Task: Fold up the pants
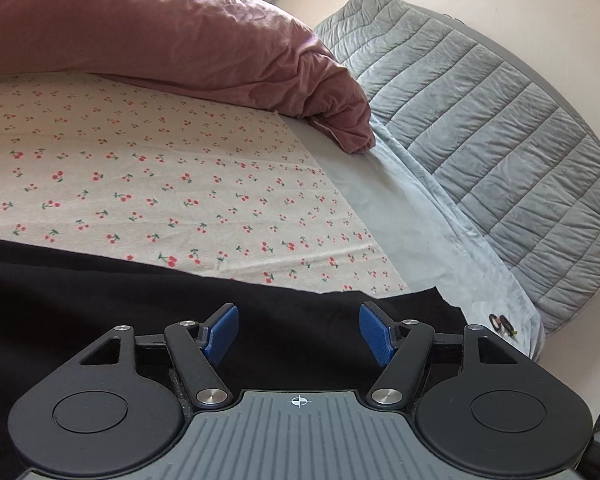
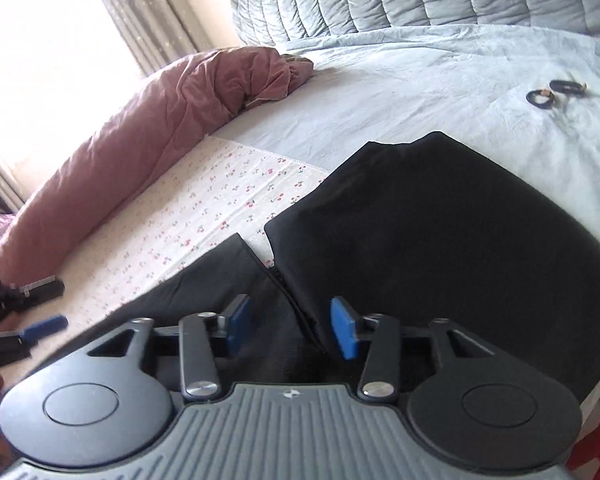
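The black pants (image 2: 440, 240) lie on the bed, spread across its near part; in the right wrist view one part is folded into a broad dark panel whose far corner reaches onto the pale blue sheet (image 2: 420, 92), and a second dark part runs off to the left beneath the camera, with a seam or zip line between the two. In the left wrist view the pants (image 1: 100, 300) fill the lower part of the picture as a flat black expanse, their far edge lying over the cherry-print cloth (image 1: 160, 176)

The right gripper (image 2: 292, 328) hangs just over the pants near that seam, its blue pads standing apart with nothing pinched between them. The left gripper (image 1: 299, 334) is likewise spread wide above the black fabric, its pads clear of it as far as can be told. At the left edge of the right wrist view the left gripper (image 2: 36, 312) shows again, blurred, over the cherry-print cloth (image 2: 220, 208)

Beyond the printed cloth a rolled dusty-pink duvet (image 1: 160, 40) lies along the far side of the bed, and a grey quilted headboard cushion (image 1: 500, 140) stands at the bed's head. Two small dark hair ties (image 2: 556, 92) rest on the blue sheet, well apart from the pants. A bright curtained window (image 2: 100, 20) is behind the duvet
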Demonstrator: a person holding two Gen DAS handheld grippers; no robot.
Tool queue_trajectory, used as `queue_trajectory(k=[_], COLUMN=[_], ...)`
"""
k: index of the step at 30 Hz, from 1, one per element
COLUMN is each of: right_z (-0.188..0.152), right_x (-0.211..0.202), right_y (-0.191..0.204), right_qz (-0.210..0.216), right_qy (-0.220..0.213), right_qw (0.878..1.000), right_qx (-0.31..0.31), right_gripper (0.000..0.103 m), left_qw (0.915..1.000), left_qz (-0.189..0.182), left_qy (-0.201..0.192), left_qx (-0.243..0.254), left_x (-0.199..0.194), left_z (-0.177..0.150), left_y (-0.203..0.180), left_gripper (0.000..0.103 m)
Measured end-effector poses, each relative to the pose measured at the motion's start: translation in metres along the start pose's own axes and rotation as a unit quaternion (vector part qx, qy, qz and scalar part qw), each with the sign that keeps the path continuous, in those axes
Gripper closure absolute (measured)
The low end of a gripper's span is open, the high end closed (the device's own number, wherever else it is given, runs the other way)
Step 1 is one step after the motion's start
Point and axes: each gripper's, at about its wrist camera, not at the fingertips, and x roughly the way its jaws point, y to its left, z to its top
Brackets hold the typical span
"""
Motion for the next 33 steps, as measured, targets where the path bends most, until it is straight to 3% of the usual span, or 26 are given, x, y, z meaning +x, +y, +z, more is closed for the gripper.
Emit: queue_trajectory(k=[4,7,11,13,15,17,19,21,22,23,24,26,29,33], right_z=[-0.027,-0.044,-0.056,-0.059,-0.059,-0.06,-0.061,-0.064,-0.067,-0.071,-0.075,-0.076,-0.074,-0.057], right_x=[-0.014,-0.002,0.03,0.04,0.046,0.049,0.05,0.051,0.058,0.064,0.07,0.076,0.074,0.062], right_y=[-0.018,-0.019,-0.023,-0.021,-0.009,0.002,0.009,0.008,0.002,-0.001,-0.002,0.004,0.012,0.058], right_qz=[0.061,0.084,0.047,0.046,0.035,0.031,0.016,0.027,0.055,0.069,0.073,0.051,0.036,0.024], right_qy=[0.024,0.06,0.075,0.053,0.036,0.016,0.001,-0.009,0.009,0.023,0.031,0.02,-0.011,-0.079], right_qw=[0.996,0.989,0.981,0.978,0.982,0.985,0.985,0.977,0.966,0.956,0.949,0.953,0.956,0.978], right_qx=[0.066,0.107,0.175,0.198,0.18,0.169,0.174,0.21,0.253,0.285,0.306,0.298,0.292,0.193], right_gripper=[0.05,0.05,0.053,0.055,0.047,0.031,0.031,0.046,0.079,0.096,0.097,0.103,0.103,0.103], left_qw=[0.9996,0.9992,0.9984,0.9988,0.9989,0.9987,0.9985,0.9984,0.9984,0.9985,0.9988,0.9992,0.9992,0.9968], left_qz=[0.009,0.007,-0.007,-0.004,-0.004,-0.009,-0.011,-0.006,-0.002,0.0,0.001,0.006,0.022,0.046], left_qy=[0.022,0.033,0.057,0.046,0.046,0.05,0.053,0.054,0.054,0.05,0.042,0.025,0.001,-0.036], left_qx=[0.016,0.023,-0.001,0.018,0.013,0.0,-0.013,-0.016,-0.018,-0.02,-0.023,-0.03,-0.034,-0.055], left_x=[-0.029,-0.035,-0.028,-0.03,-0.033,-0.036,-0.042,-0.05,-0.057,-0.066,-0.076,-0.099,-0.136,-0.185], left_z=[-0.044,-0.071,-0.096,-0.102,-0.104,-0.103,-0.101,-0.098,-0.096,-0.093,-0.088,-0.078,-0.065,-0.056], left_y=[0.016,0.024,0.032,0.028,0.029,0.032,0.038,0.044,0.048,0.053,0.059,0.071,0.092,0.134], left_gripper=[0.036,0.036,0.036,0.036,0.036,0.036,0.036,0.036,0.036,0.036,0.036,0.036,0.035,0.034])
